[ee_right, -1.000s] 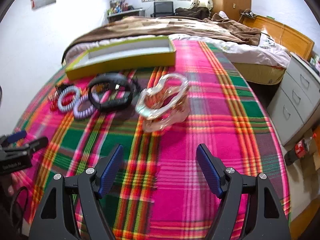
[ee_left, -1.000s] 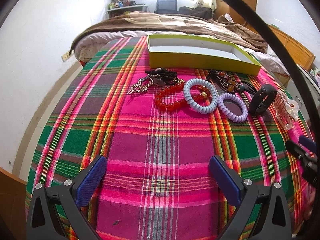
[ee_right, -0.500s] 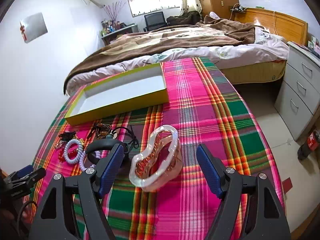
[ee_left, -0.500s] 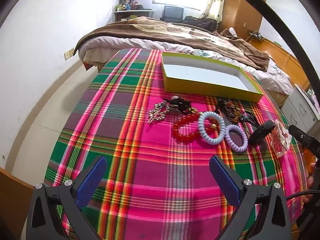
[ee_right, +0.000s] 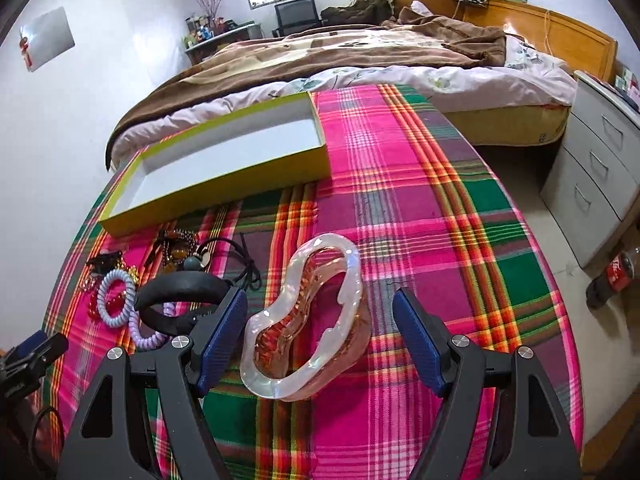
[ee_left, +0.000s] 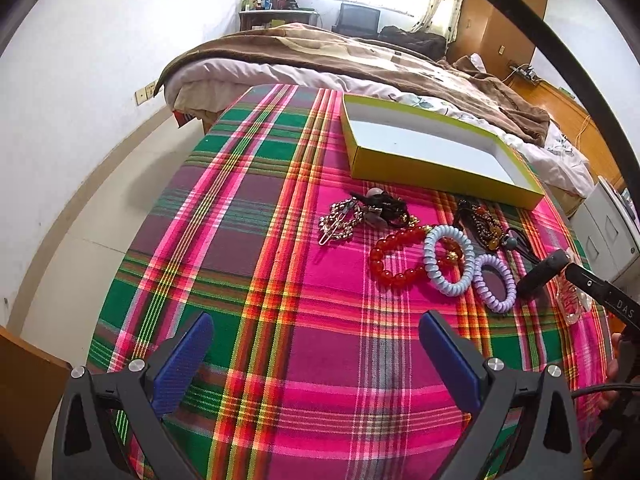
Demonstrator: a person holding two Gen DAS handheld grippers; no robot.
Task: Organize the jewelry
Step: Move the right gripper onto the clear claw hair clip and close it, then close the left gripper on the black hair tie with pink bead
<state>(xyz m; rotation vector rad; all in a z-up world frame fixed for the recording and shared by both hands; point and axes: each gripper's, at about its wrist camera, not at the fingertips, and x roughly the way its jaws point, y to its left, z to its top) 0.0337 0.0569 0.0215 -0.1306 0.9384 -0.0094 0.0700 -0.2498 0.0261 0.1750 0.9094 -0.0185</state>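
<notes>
Jewelry lies on a plaid cloth: a silver chain (ee_left: pixel 340 222), a red bead bracelet (ee_left: pixel 394 260), a blue coil tie (ee_left: pixel 448 264), a purple coil tie (ee_left: pixel 496 284), a black band (ee_right: pixel 180 292) and a clear pink hair claw (ee_right: pixel 308 316). A shallow yellow box (ee_left: pixel 432 168), empty, stands behind them; it also shows in the right wrist view (ee_right: pixel 224 184). My left gripper (ee_left: pixel 316 360) is open and empty, short of the jewelry. My right gripper (ee_right: pixel 320 340) is open with its fingers on either side of the hair claw, not closed on it.
The cloth covers a round table (ee_right: pixel 460 208). A bed (ee_right: pixel 340 56) lies behind it. A grey drawer unit (ee_right: pixel 600 176) and a cola bottle (ee_right: pixel 616 276) stand on the floor to the right. A white wall (ee_left: pixel 80 100) is on the left.
Both grippers have risen and tilted down over the table. My right gripper has moved forward, so the hair claw now sits between its open fingers.
</notes>
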